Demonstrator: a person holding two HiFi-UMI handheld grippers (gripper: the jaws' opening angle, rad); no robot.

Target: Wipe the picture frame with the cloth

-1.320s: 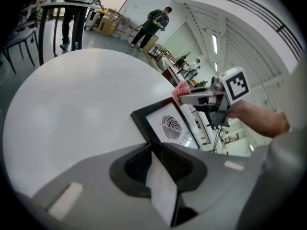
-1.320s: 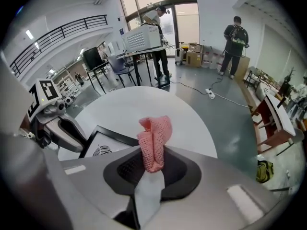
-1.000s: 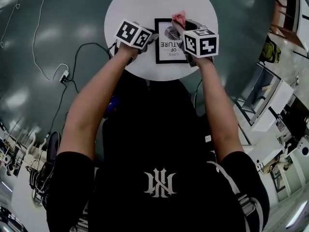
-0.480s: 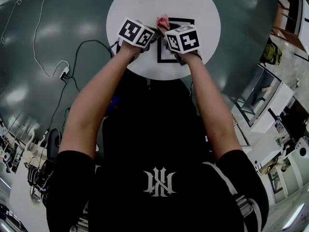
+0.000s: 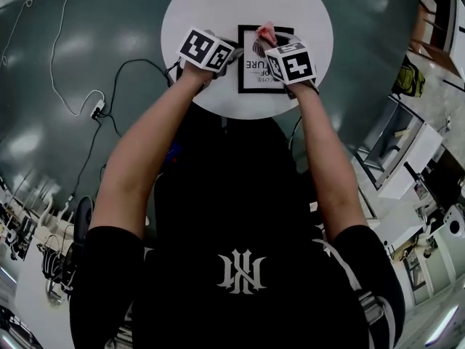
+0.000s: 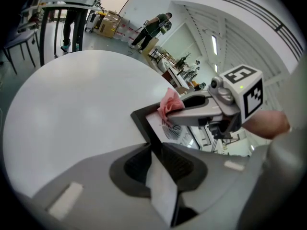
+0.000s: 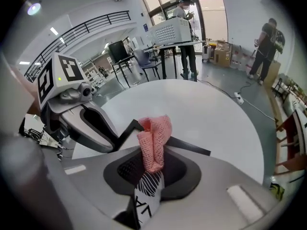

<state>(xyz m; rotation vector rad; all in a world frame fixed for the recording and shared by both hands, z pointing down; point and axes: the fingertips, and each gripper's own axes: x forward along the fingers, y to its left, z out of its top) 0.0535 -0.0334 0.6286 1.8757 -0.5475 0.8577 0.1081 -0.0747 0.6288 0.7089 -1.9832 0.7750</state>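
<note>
"What does the right gripper (image 7: 152, 172) have?"

"A folded pink open-knit cloth (image 7: 153, 140), pinched tight, over the black rectangular picture frame (image 5: 252, 75) on the round white table (image 5: 218, 6)."

"And the left gripper (image 6: 156, 150)?"

"Its own view shows the jaws clamped on the frame's thin edge. From the head view its marker cube covers that."
</note>
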